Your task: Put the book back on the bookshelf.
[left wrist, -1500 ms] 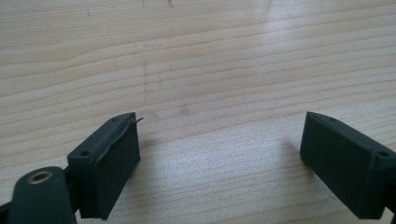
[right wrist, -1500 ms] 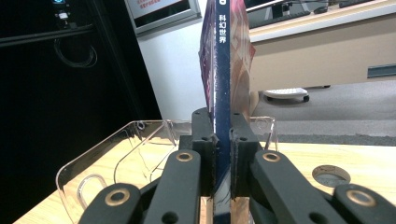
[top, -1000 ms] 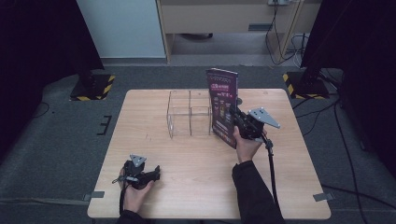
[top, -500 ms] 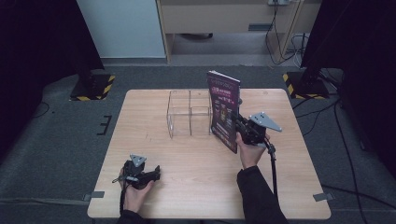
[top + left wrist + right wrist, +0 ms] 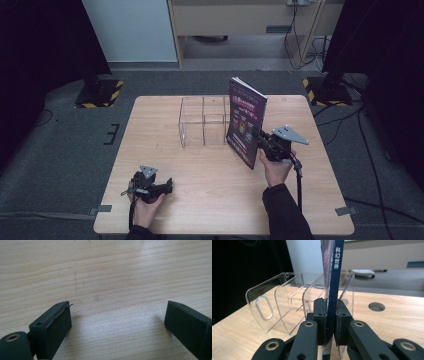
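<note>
A: Start with the big picture. Your wooden table (image 5: 200, 200) is smooth, pale and matte. The clear acrylic rack (image 5: 202, 121) stands near its far middle, its thin, glossy dividers forming narrow upright slots.

B: And the magazine (image 5: 245, 120)?

A: It stands upright just beside the rack's right end, off the table. Your right gripper (image 5: 331, 322) is clamped on its spine edge, with both black jaws pressed flat against the cover. My guess is that you mean to slot it in. Keep it vertical, line the thin edge up with a gap between dividers, and lower it slowly, since glossy paper will flex.

B: And my other hand?

A: Your left gripper (image 5: 117, 322) sits low over bare wood near the front left, jaws spread wide and holding nothing. The rack is light plastic, so it could steady it if the rack slides.
</note>
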`<state>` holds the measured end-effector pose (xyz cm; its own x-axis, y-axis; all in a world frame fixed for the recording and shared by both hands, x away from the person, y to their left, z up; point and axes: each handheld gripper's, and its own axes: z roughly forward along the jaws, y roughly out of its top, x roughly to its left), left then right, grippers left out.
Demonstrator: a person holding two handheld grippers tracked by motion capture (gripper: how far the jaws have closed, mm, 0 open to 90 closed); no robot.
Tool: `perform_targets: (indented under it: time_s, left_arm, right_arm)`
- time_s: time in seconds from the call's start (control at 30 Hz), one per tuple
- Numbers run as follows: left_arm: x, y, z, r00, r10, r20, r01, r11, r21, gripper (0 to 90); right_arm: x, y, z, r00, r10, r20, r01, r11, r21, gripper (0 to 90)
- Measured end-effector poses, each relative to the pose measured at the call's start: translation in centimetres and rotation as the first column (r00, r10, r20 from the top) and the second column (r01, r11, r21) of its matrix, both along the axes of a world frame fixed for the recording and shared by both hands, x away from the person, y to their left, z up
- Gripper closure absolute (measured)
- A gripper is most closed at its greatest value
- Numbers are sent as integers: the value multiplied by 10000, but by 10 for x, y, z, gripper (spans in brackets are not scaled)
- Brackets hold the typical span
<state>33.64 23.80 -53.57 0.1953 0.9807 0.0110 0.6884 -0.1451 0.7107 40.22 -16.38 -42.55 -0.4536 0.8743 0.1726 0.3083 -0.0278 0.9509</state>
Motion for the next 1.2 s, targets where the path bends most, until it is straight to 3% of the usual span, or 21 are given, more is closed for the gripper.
perform_targets:
  time_s: [0.17, 0.3, 1.2]
  left_arm:
    - [0, 0, 0, 10000, 7, -1, -7, 10000, 0, 62]
    - [0, 0, 0, 10000, 11, -5, -11, 10000, -9, 62]
    - [0, 0, 0, 10000, 7, -7, -7, 10000, -4, 62]
  right_arm:
    - [-9, -5, -3, 9989, 373, -293, -381, 9990, -255, 823]
    - [-15, -9, -7, 9974, 490, -530, -500, 9986, -176, 824]
    - [-35, -13, -26, 9924, 912, -828, -946, 9948, -380, 793]
